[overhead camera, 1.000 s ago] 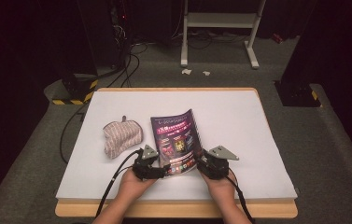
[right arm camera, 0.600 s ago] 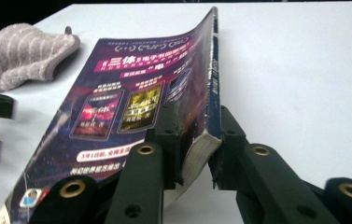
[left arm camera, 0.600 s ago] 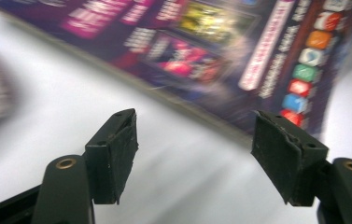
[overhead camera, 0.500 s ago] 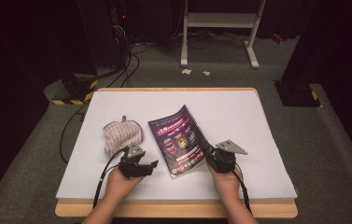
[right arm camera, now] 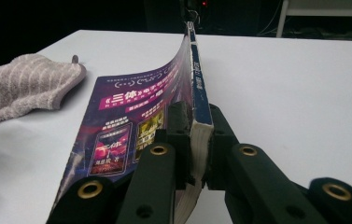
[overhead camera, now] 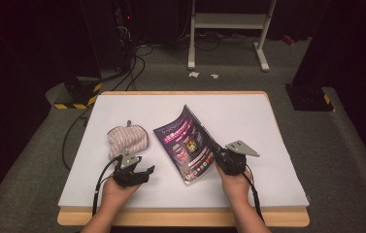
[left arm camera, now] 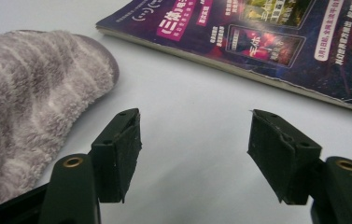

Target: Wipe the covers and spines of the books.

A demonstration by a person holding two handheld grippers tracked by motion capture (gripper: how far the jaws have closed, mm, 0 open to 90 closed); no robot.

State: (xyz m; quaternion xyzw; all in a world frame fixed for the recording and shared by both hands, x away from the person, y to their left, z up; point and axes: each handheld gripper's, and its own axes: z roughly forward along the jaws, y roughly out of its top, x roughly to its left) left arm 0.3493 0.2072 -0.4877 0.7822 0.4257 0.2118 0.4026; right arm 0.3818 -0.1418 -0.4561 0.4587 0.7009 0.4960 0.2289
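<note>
The right gripper (right arm camera: 196, 140) has just been closing, and its fingers (right arm camera: 176, 123) now pinch the magazine (overhead camera: 190, 143) by its spine edge near one corner, the pads pressing on both sides of the stack of pages. The magazine sits mid-tabletop (overhead camera: 268, 126), tilted up on the held side, its purple cover sagging away toward the left while the far edge rests on the white surface.

The left gripper (overhead camera: 139, 174) hovers beside it with its fingers (left arm camera: 117, 149) spread and nothing between them, close to the striped mitt (overhead camera: 127, 138) and just short of the magazine's near edge.

The main risk is the narrow grip. Only a short stretch of the spine is clamped, so the floppy cover and pages may fan open or droop, and the weight could twist the magazine out of the pads if it is lifted further. A sharp pull might crease or tear the cover at the pinch point.

A second risk lies with the left gripper: if it moves in to support the loose side, it could catch the mitt and drag it along, or push the magazine's edge rather than getting under it. The trailing cable (overhead camera: 98, 189) could also snag at the tabletop's edge.
</note>
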